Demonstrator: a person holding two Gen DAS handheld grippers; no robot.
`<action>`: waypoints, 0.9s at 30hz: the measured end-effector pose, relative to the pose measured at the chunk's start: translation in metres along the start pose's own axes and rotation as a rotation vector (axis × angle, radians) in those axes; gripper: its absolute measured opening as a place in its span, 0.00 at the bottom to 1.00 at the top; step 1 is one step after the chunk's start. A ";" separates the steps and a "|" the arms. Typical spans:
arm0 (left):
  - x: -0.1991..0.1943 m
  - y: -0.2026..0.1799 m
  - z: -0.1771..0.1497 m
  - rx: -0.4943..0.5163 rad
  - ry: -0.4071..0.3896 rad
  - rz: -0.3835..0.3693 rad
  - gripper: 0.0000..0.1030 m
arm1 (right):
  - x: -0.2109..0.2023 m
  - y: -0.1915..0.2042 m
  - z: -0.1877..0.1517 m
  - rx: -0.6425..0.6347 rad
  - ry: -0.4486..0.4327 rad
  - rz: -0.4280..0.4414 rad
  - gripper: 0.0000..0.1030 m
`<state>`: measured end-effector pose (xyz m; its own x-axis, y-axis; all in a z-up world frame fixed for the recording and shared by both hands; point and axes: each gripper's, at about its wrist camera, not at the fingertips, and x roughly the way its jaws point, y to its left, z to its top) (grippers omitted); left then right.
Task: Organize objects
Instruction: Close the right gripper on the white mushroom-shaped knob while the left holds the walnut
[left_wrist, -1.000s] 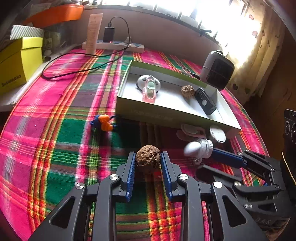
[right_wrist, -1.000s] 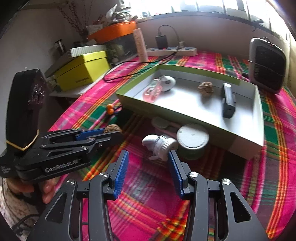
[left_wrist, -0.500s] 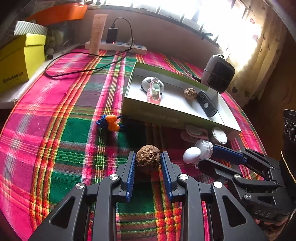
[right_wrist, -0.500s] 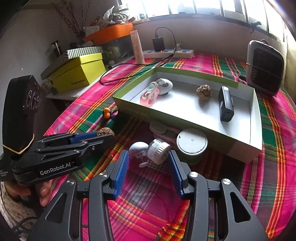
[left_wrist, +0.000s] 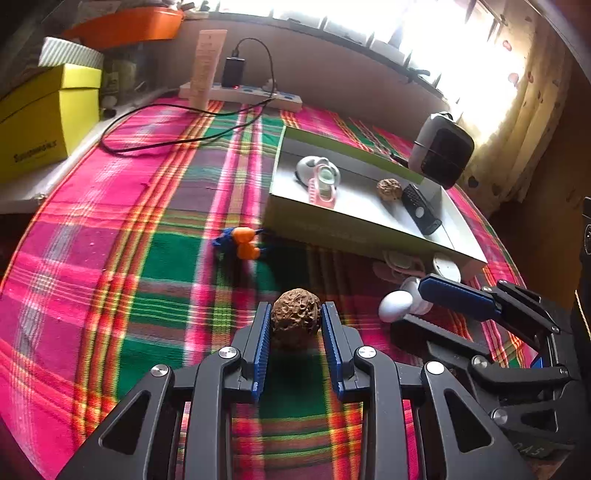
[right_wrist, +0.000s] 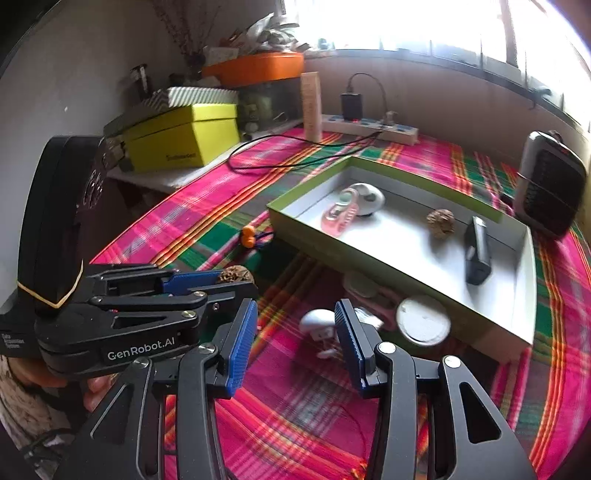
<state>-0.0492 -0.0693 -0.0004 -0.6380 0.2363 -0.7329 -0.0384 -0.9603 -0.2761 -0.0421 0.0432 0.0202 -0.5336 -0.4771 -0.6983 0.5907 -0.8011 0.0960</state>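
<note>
A pink-and-green plaid cloth (left_wrist: 110, 229) covers the counter beneath a bright window, a power strip (right_wrist: 369, 127) along the wall. The left gripper (left_wrist: 295, 328) is clamped on a walnut (left_wrist: 295, 321) above the cloth. The right gripper (right_wrist: 295, 332), jaws apart, hovers at a white gadget (right_wrist: 317, 323) near the open tray (right_wrist: 406, 258). Only the right view shows the hand (right_wrist: 92, 384) under the left gripper.

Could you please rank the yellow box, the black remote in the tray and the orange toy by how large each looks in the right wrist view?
1. yellow box
2. black remote
3. orange toy
The box sits farthest back, yet looks clearly biggest.
</note>
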 end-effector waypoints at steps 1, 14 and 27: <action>-0.001 0.002 0.000 -0.004 -0.001 0.000 0.25 | 0.001 0.001 0.000 -0.006 0.005 0.004 0.44; -0.002 0.010 -0.001 -0.016 -0.009 -0.028 0.25 | 0.018 0.000 0.007 -0.052 0.080 -0.134 0.44; -0.002 0.011 -0.001 -0.020 -0.011 -0.039 0.25 | 0.013 0.001 0.004 -0.029 0.094 -0.087 0.44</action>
<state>-0.0473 -0.0801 -0.0022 -0.6448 0.2715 -0.7145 -0.0483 -0.9474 -0.3164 -0.0504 0.0348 0.0143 -0.5257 -0.3690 -0.7665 0.5626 -0.8266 0.0121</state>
